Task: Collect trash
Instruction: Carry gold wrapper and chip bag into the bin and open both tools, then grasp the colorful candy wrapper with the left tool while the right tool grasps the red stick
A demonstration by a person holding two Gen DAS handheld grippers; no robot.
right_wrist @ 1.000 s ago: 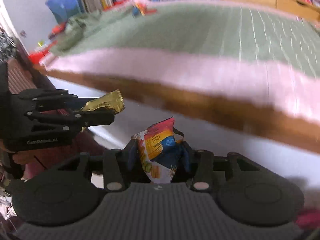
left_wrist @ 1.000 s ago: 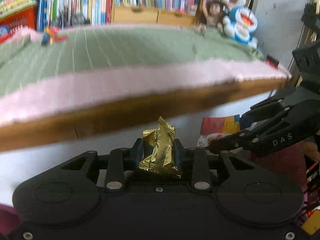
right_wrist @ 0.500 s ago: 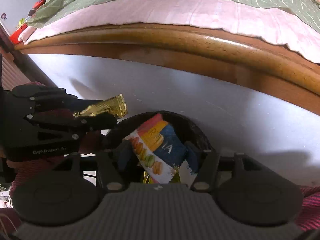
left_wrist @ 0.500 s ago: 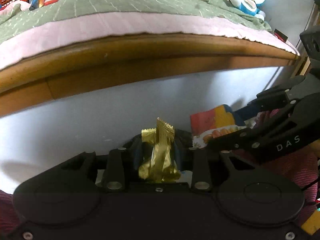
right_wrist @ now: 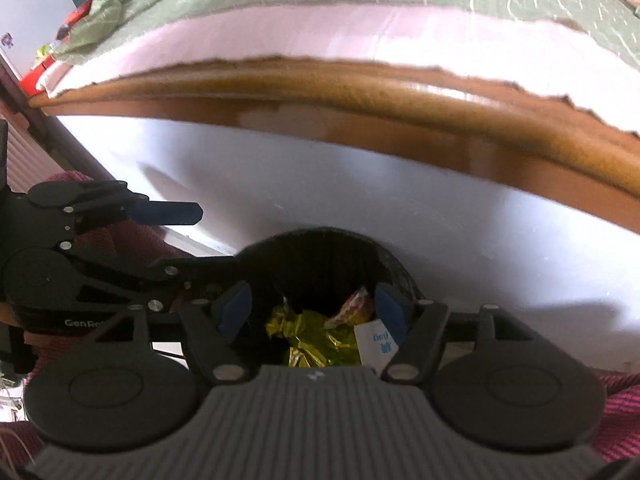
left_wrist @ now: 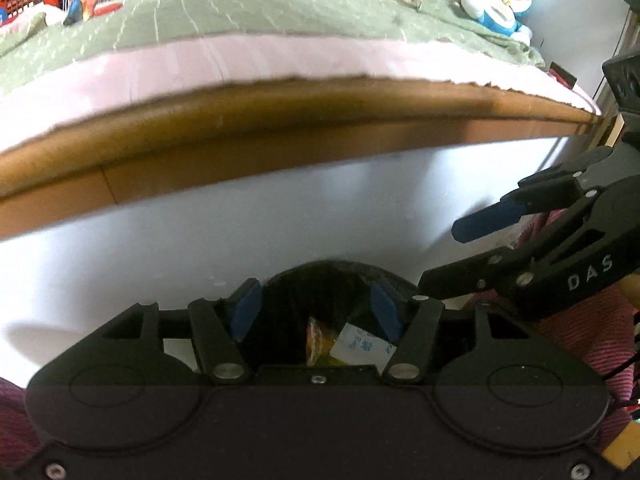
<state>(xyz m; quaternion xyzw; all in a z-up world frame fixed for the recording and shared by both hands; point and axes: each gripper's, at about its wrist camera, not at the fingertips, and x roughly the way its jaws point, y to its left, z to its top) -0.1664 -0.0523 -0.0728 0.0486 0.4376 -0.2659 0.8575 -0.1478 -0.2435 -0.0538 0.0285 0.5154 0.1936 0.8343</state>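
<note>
Black bin [right_wrist: 332,256] on white floor [right_wrist: 460,240] beside bed; gold wrapper [right_wrist: 316,340], white packet [right_wrist: 374,342] inside.

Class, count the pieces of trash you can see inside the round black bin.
3: a crumpled gold foil wrapper in the middle, an orange snack packet behind it, a white paper slip at right. More may lie hidden beneath.

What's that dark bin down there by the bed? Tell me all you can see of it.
The bin is a small round black container, its inner wall ribbed or mesh-like. It stands upright against the white bed base, mouth open. Inside lie a crumpled gold wrapper, an orange snack wrapper and a white packet. Both tools hover above it.
</note>
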